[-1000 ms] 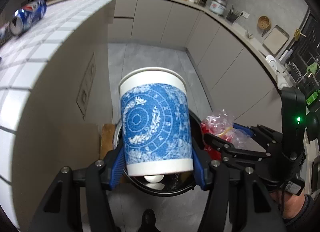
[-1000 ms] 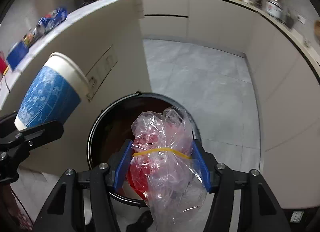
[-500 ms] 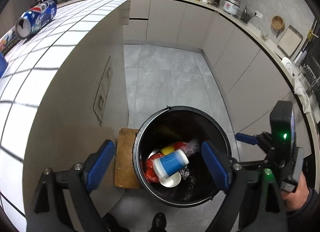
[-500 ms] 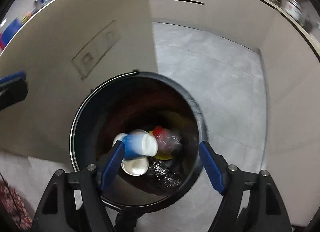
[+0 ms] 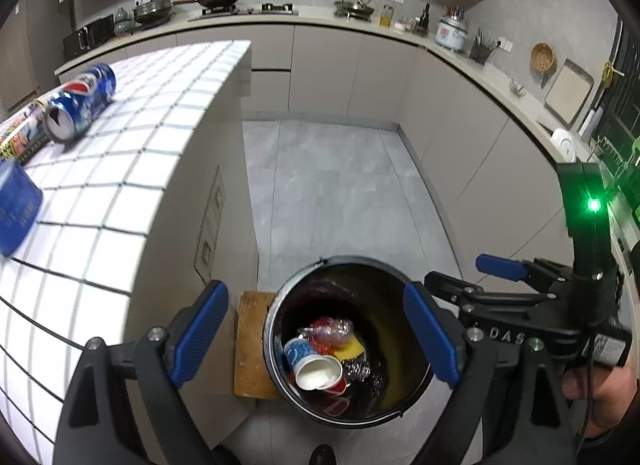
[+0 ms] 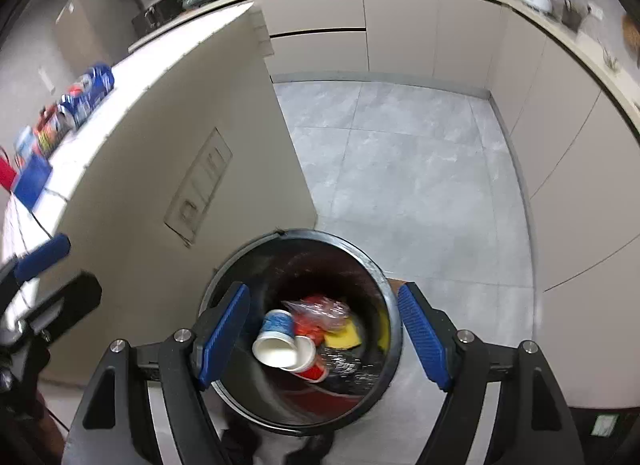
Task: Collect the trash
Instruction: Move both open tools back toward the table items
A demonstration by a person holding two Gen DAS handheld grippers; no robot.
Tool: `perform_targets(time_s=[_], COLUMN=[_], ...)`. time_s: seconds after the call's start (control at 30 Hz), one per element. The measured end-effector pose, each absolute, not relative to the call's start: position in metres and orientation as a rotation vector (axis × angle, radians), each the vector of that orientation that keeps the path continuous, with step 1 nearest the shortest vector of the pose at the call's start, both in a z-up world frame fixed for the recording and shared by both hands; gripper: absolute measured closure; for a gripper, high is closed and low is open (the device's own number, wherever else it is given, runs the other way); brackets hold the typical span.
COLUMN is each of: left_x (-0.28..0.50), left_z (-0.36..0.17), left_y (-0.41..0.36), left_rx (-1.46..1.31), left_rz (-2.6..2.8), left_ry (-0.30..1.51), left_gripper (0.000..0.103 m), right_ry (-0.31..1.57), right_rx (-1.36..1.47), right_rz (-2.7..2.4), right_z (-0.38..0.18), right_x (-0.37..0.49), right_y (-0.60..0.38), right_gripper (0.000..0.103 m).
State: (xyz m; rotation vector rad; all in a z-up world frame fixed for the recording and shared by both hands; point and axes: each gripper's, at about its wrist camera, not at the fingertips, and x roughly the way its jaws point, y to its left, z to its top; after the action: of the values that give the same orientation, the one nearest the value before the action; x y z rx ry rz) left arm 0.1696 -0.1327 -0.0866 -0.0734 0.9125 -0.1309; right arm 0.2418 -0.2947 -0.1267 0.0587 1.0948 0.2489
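Observation:
A black trash bin [image 5: 276, 305] stands on the floor beside the tiled island. Inside it lie a blue-and-white paper cup [image 5: 308, 361] on its side and a clear plastic bag with red contents [image 5: 328, 331]. My left gripper [image 5: 316, 293] hangs open above the bin with nothing between its blue pads. My right gripper [image 6: 322, 291] is also open and empty over the bin [image 6: 224, 277], where the cup [image 6: 276, 335] and bag [image 6: 320, 311] show again. Each gripper appears in the other's view: the right gripper [image 5: 468, 275] and the left gripper [image 6: 60, 273].
A blue soda can [image 5: 80, 105], a second printed can [image 5: 20, 133] and a blue packet [image 5: 16, 209] lie on the white tiled island top. A wooden board [image 5: 252, 345] sits left of the bin. A red cup [image 6: 310, 369] and a yellow sponge [image 6: 344, 335] are in the bin.
Both grippers opened. The paper cup left my left gripper and the plastic bag left my right one; both now lie in the bin. Both grippers have risen.

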Motion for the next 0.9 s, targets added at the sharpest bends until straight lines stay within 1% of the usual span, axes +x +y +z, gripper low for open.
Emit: perform_targets(time_s=[0.13, 0.2, 0.3, 0.4, 0.6, 0.73, 0.8, 0.9], left_x=[0.168, 0.167, 0.162, 0.157, 0.144, 0.135, 0.132, 0.124], left_z=[-0.074, -0.067, -0.057, -0.046, -0.033, -0.027, -0.026, -0.026], left_y=[-0.122, -0.117, -0.105, -0.089, -0.053, -0.018, 0.001, 0.029], left_rx=[-0.063, -0.061, -0.037, -0.021, -0.018, -0.056, -0.078, -0.106], left_rz=[-0.106, -0.089, -0.021, 0.042, 0.118, 0.162, 0.190, 0.217], left_ry=[0.877, 0.855, 0.820, 0.788, 0.760, 0.759, 0.762, 0.765], left_gripper=[0.013, 0.013, 0.012, 0.009, 0.008, 0.007, 0.003, 0.000], right_ry=[1.095, 1.076, 1.045, 1.000, 1.012, 0.960, 0.947, 0.927], right_rx=[0.136, 0.136, 0.164, 0.164, 0.042, -0.002, -0.013, -0.049], right_rz=[0.251, 0.248, 0.246, 0.225, 0.195, 0.199, 0.220, 0.246], right_z=[-0.118, -0.111, -0.102, -0.093, -0.080, -0.064, -0.058, -0.051], right_x=[0.247, 0.247, 0.245, 0.245, 0.248, 0.248, 0.247, 0.245], right_y=[-0.295, -0.293, -0.291, -0.287, -0.257, -0.234, -0.219, -0.188], right_gripper=[0.016, 0.005, 0.000, 0.000, 0.000, 0.000, 0.000, 0.000])
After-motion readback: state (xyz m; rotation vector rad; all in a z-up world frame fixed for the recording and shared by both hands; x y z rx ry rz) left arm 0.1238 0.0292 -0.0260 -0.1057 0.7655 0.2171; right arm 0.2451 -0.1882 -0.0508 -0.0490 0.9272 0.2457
